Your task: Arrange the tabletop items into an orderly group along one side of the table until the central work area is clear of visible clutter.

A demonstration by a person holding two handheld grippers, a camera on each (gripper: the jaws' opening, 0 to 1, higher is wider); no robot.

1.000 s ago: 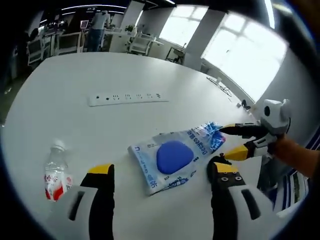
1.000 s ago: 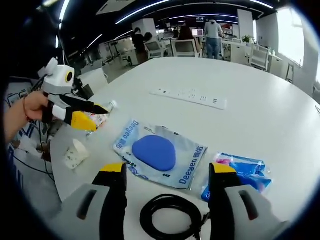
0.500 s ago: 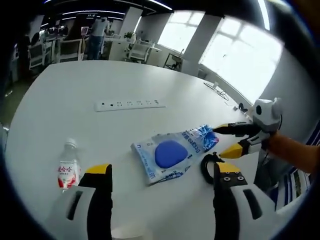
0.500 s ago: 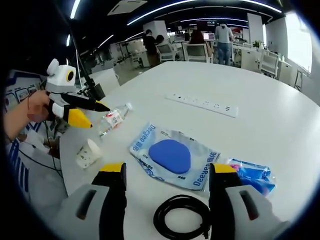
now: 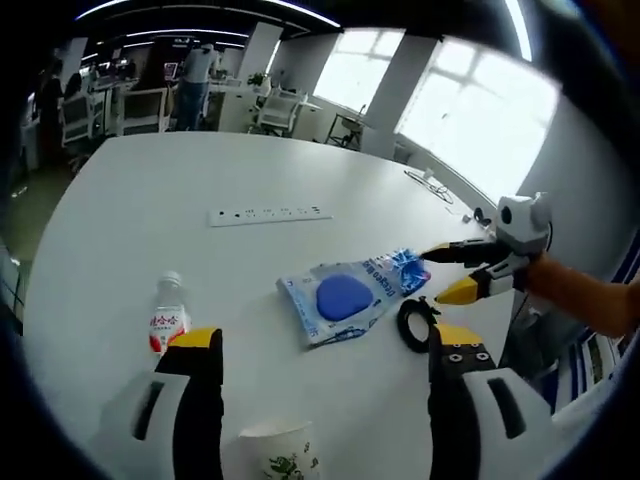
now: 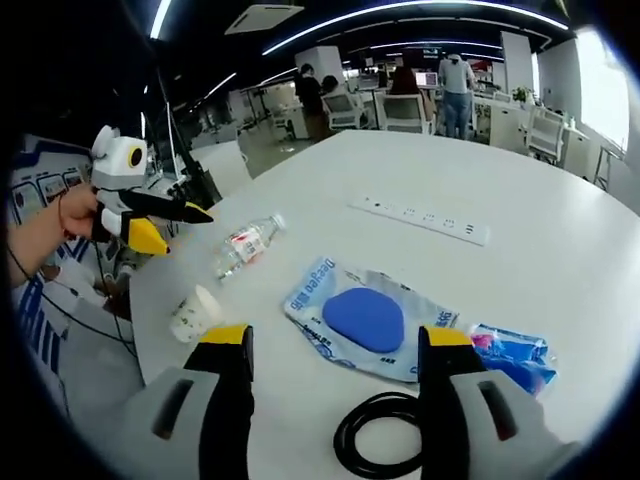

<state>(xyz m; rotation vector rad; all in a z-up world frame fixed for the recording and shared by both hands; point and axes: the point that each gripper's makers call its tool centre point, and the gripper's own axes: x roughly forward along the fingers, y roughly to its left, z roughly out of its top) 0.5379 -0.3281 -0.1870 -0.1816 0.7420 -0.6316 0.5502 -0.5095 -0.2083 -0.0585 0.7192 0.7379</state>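
White desk [image 5: 130, 190] lay cluttered mid-frame: bottle [image 5: 166, 315], blue-pad packet [image 5: 345, 297], cable coil [image 6: 385, 440], cup [image 6: 195, 312]. You held left gripper [image 5: 320, 380] and right gripper [image 6: 335, 375] jaws apart, empty; grouping looked unstarted, so next close on one item.

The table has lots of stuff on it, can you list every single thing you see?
table: 1, white, under everything
power strip: 1, white, far side of table
water bottle: 1, clear with red label, lying near the edge
paper cup: 1, white, on its side by the edge
packet with blue pad: 1, pale blue, middle
small blue packet: 1, blue, next to it
cable coil: 1, black, nearest edge
left gripper: yellow and black, open, over the edge
right gripper: yellow and black, open
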